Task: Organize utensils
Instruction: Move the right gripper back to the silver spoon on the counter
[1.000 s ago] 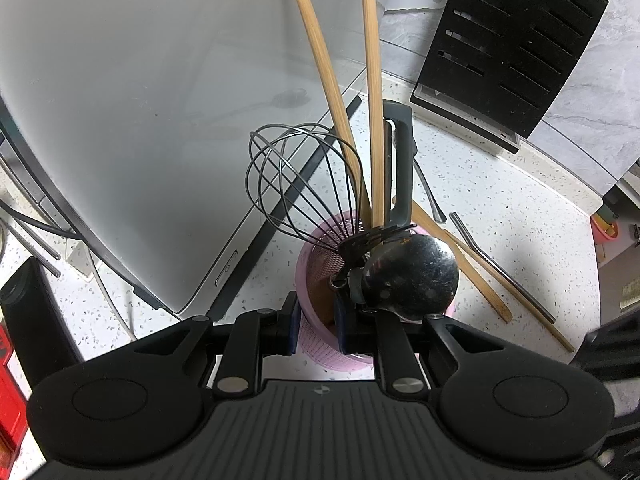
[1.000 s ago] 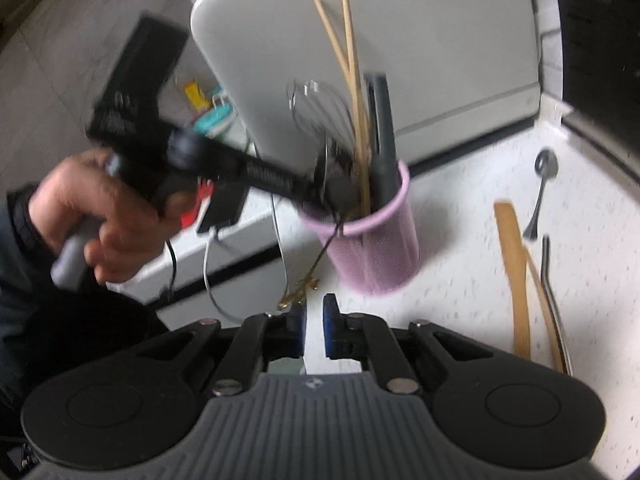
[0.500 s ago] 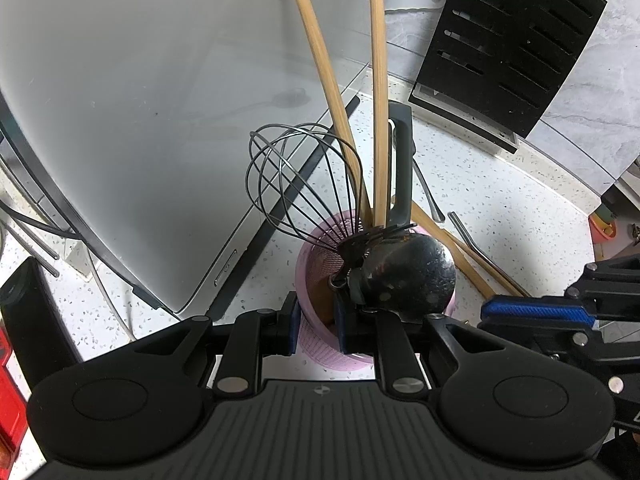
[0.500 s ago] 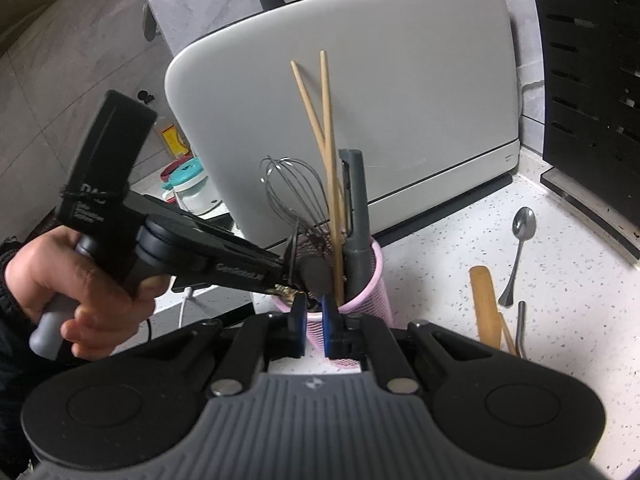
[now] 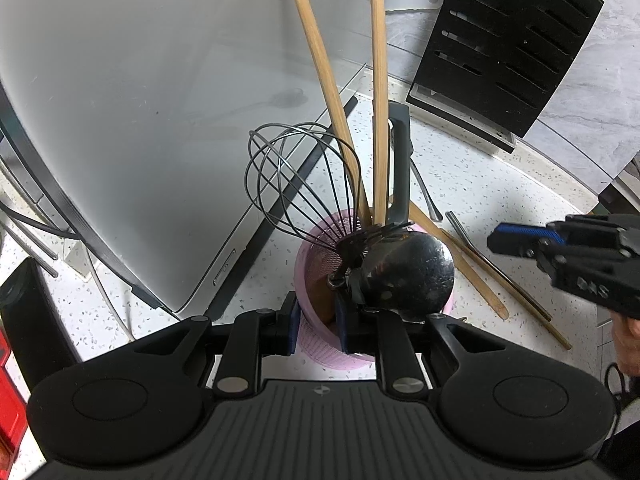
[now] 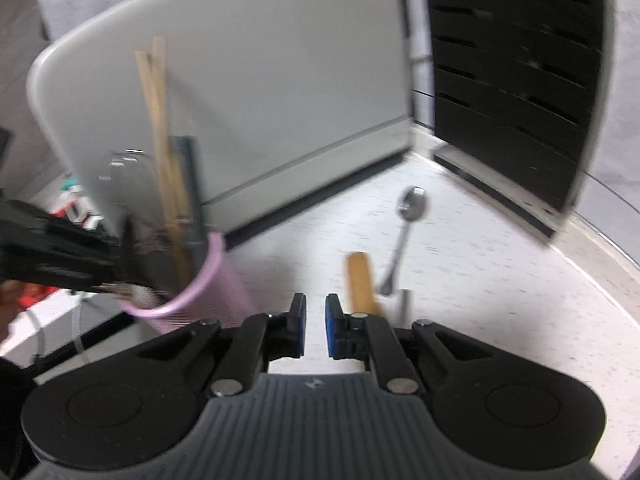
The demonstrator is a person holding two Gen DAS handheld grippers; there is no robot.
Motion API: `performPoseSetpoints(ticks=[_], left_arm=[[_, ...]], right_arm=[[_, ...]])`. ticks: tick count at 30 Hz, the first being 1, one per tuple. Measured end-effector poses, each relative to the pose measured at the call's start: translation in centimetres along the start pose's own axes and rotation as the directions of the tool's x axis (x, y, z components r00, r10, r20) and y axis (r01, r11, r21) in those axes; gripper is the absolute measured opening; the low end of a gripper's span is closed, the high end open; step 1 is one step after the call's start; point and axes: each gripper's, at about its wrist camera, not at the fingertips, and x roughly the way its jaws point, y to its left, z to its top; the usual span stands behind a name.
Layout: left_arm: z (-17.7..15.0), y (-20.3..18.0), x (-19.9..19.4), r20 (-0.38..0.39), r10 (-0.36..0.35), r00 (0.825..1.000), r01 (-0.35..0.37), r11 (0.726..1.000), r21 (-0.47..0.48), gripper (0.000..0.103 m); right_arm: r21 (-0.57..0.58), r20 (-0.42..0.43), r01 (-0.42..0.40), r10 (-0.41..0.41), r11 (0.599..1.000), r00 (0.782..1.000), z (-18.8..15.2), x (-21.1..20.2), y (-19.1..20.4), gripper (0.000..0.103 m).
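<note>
Left tool sat low over the pink cup, jaws a narrow gap apart straddling the cup's near rim; whether the pads pressed the rim couldn't be told. Cup stood on the speckled worktop just in front of a white board leaning at the back. In the cup: whisk, two wooden sticks, a dark grey handle, and a dark ladle with its bowl up over the near rim, right beside the left tool's right finger. Right tool was empty, jaws opening, only a slight gap, nothing between them; right view blurred. Ahead of it on the worktop lay a spoon, a wooden spatula and a metal piece, right of the cup and well apart from it. Black slotted rack stood at the back right corner.
</note>
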Motion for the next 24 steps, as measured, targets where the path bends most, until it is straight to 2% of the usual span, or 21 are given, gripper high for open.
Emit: performPoseSetpoints(ticks=[7,17,20,24], left_arm=[[0.0,-0.2,0.0,0.000,0.004,1.000,-0.004,1.000,0.003,0.021],[-0.1,-0.2,0.2,-0.001,0.008,1.000,-0.008,1.000,0.003,0.022],[-0.1,-0.1,0.2,-0.001,0.003,1.000,-0.003,1.000,0.000,0.022],[-0.1,-0.1,0.1,0.001,0.005,1.000,-0.005,1.000,0.007,0.022]], right_arm=[[0.022,-0.026,0.077,-0.076,0.997,0.997,0.3,2.4,-1.6,0.009],[0.083,-0.007,0.099,-0.099,0.992,0.995,3.0,5.6,-1.8,0.017],[0.132,-0.001,0.120,-0.120,0.984,0.993,3.9,6.8,-2.8,0.024],[0.167,-0.041,0.126,-0.120,0.978,0.992,4.6,8.6,-4.1,0.024]])
